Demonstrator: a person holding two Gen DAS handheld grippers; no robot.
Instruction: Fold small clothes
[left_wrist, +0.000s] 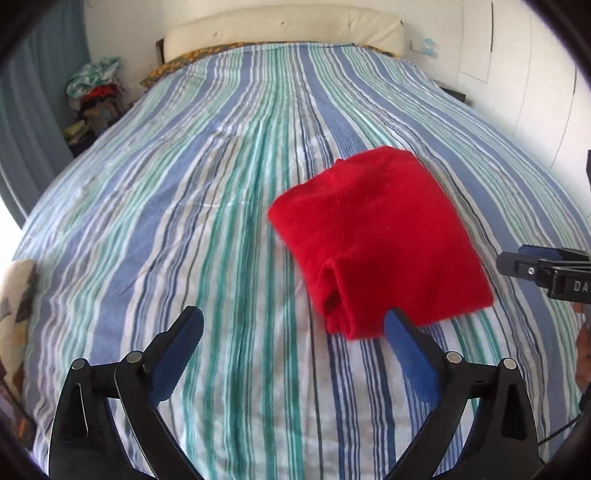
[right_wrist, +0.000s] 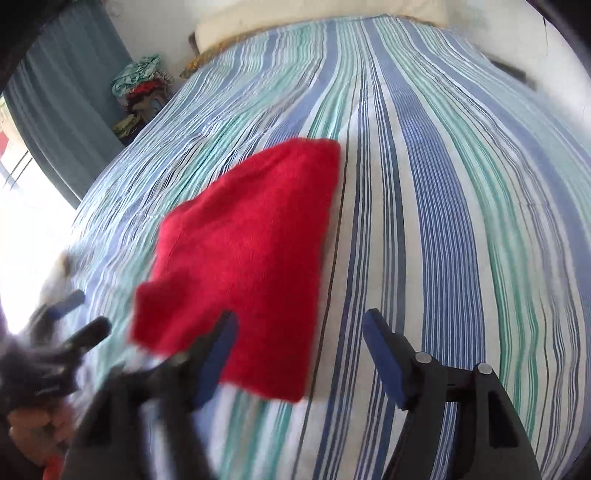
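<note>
A small red garment (left_wrist: 380, 236) lies folded into a rough square on the striped bedspread (left_wrist: 207, 206). My left gripper (left_wrist: 293, 325) hangs above the bed just left of the garment's near edge, jaws wide apart and empty. In the right wrist view the red garment (right_wrist: 247, 258) lies ahead and to the left. My right gripper (right_wrist: 299, 328) stands open above the garment's near right corner, with nothing pinched. The right gripper's finger (left_wrist: 532, 264) juts in at the right edge of the left wrist view. The left gripper (right_wrist: 74, 314) shows blurred at the lower left of the right wrist view.
A cream headboard (left_wrist: 284, 29) closes the far end of the bed. A pile of mixed clothes (left_wrist: 96, 96) stands beside the bed at the far left, next to a blue curtain (left_wrist: 33, 110). A patterned cushion (left_wrist: 14, 291) lies at the left edge.
</note>
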